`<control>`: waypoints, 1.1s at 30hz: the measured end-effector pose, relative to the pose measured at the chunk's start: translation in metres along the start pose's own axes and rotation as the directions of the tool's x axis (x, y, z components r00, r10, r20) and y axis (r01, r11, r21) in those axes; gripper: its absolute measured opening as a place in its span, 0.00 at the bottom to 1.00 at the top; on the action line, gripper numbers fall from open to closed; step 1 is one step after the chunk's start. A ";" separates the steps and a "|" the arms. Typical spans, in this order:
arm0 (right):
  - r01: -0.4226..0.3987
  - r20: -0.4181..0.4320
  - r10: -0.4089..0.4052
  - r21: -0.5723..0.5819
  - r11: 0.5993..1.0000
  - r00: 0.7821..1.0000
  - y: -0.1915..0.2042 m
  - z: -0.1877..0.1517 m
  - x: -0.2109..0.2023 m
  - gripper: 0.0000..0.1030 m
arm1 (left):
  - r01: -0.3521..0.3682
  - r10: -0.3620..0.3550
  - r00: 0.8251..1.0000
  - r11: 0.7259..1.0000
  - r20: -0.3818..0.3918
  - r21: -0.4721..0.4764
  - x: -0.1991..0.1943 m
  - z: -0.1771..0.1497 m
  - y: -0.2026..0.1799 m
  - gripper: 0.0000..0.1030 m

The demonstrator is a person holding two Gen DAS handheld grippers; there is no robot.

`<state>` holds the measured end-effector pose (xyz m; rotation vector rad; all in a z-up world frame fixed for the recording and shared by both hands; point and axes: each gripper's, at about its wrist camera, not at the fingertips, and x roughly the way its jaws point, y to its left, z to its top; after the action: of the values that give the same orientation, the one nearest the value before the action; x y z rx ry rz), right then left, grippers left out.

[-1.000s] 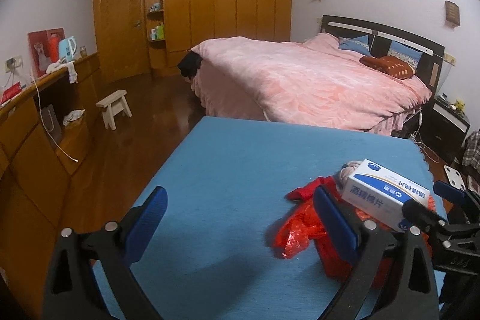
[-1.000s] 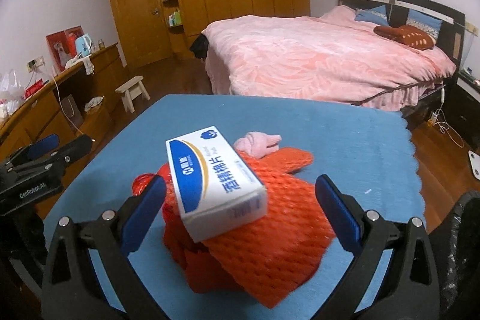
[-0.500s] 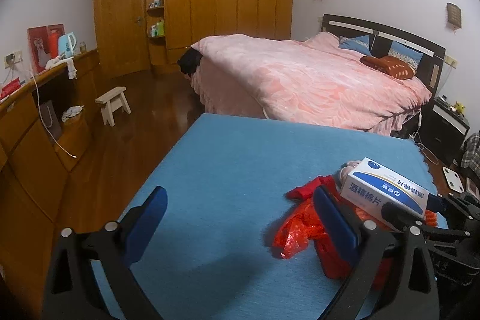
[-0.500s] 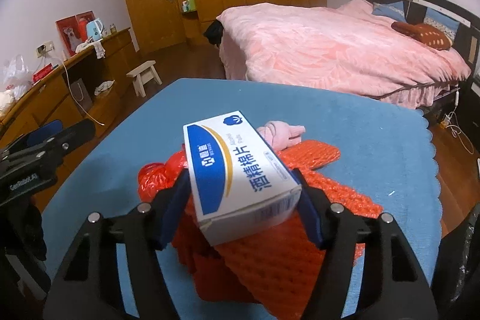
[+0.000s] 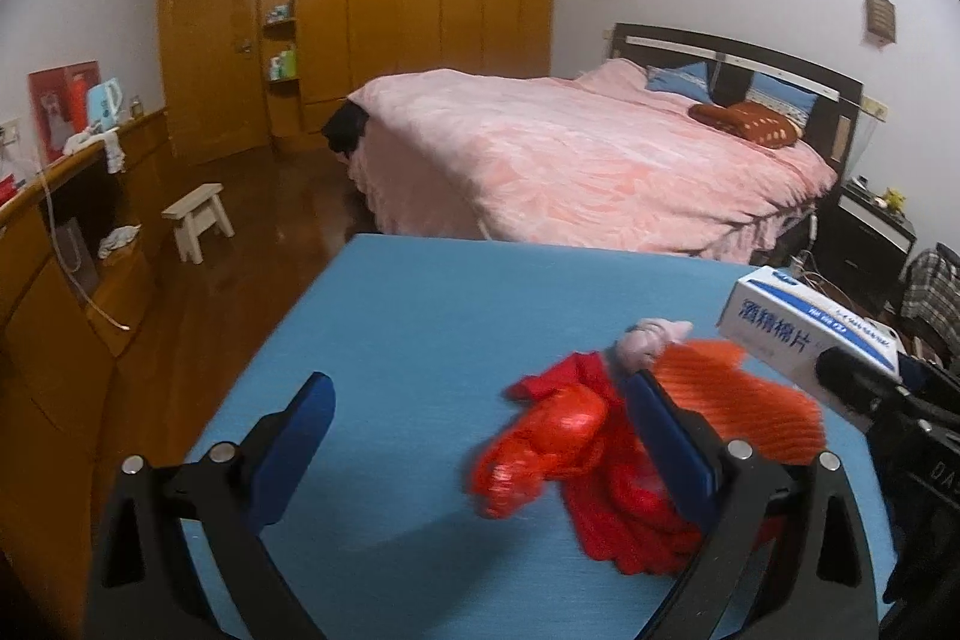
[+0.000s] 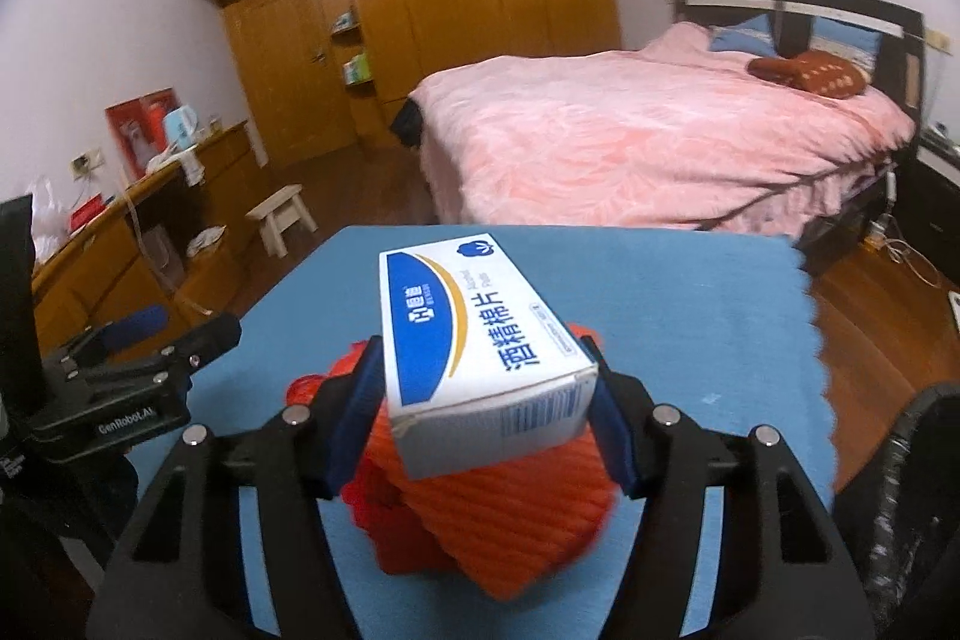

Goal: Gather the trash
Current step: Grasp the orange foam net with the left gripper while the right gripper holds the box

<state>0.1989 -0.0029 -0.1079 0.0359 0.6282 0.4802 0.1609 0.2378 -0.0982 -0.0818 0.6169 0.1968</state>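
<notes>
My right gripper (image 6: 489, 418) is shut on a white and blue cardboard box (image 6: 474, 346) and holds it lifted above the trash pile. The box also shows in the left wrist view (image 5: 810, 328) at the right. Under it, an orange foam net (image 6: 510, 520) and a crumpled red plastic bag (image 5: 552, 442) lie on the blue table (image 5: 408, 328). A small pink wad (image 5: 651, 337) lies beside the net. My left gripper (image 5: 480, 436) is open and empty, low over the table, its right finger (image 5: 672, 442) in front of the red bag.
A black trash bag (image 6: 906, 508) stands at the table's right edge. Beyond the table are a pink bed (image 5: 588, 160), a wooden wardrobe (image 5: 360, 10), a small white stool (image 5: 198, 220) and a long wooden sideboard (image 5: 72, 232) on the left.
My right gripper has closed on the box and lifted it off the orange net. My left gripper has stayed open and shifted a little toward the red bag.
</notes>
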 end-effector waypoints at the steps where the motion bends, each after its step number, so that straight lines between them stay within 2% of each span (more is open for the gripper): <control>1: 0.027 0.004 -0.027 0.002 1.000 1.000 -0.006 -0.002 -0.004 0.59 | 0.010 -0.010 1.000 1.000 -0.002 0.006 0.001 0.000 -0.005 0.92; 5: 0.108 -0.009 -0.108 0.041 0.993 0.994 -0.034 -0.017 -0.016 0.59 | 0.069 -0.069 0.997 0.997 -0.027 0.030 0.009 -0.003 -0.032 0.87; 9: 0.171 -0.032 -0.169 0.057 0.984 0.985 -0.054 -0.032 -0.017 0.59 | 0.128 -0.124 0.990 0.990 -0.067 0.053 0.019 -0.009 -0.059 0.77; 20: 0.257 -0.101 -0.251 0.052 0.965 0.963 -0.074 -0.060 0.002 0.59 | 0.183 -0.173 0.977 0.980 -0.127 0.074 0.037 -0.025 -0.092 0.73; 25: 0.272 -0.134 -0.261 0.064 0.960 0.956 -0.079 -0.072 0.009 0.59 | 0.200 -0.190 0.972 0.978 -0.136 0.061 0.039 -0.028 -0.097 0.55; 27: 0.281 -0.146 -0.269 0.064 0.958 0.952 -0.080 -0.076 0.012 0.59 | 0.198 -0.190 0.973 0.978 -0.132 0.057 0.039 -0.029 -0.097 0.42; 29: 0.288 -0.156 -0.275 0.068 0.955 0.949 -0.081 -0.080 0.014 0.58 | 0.193 -0.185 0.975 0.980 -0.124 0.057 0.037 -0.030 -0.098 0.38; 30: 0.290 -0.157 -0.277 0.067 0.955 0.948 -0.080 -0.080 0.014 0.58 | 0.189 -0.182 0.976 0.980 -0.119 0.058 0.037 -0.030 -0.097 0.32; 33: 0.291 -0.163 -0.277 0.067 0.954 0.947 -0.081 -0.082 0.015 0.58 | 0.192 -0.184 0.977 0.979 -0.112 0.062 0.035 -0.034 -0.098 0.26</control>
<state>0.1968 -0.0773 -0.1972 -0.0061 0.7917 0.1745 0.1896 0.1430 -0.1445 -0.0800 0.7169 -0.0140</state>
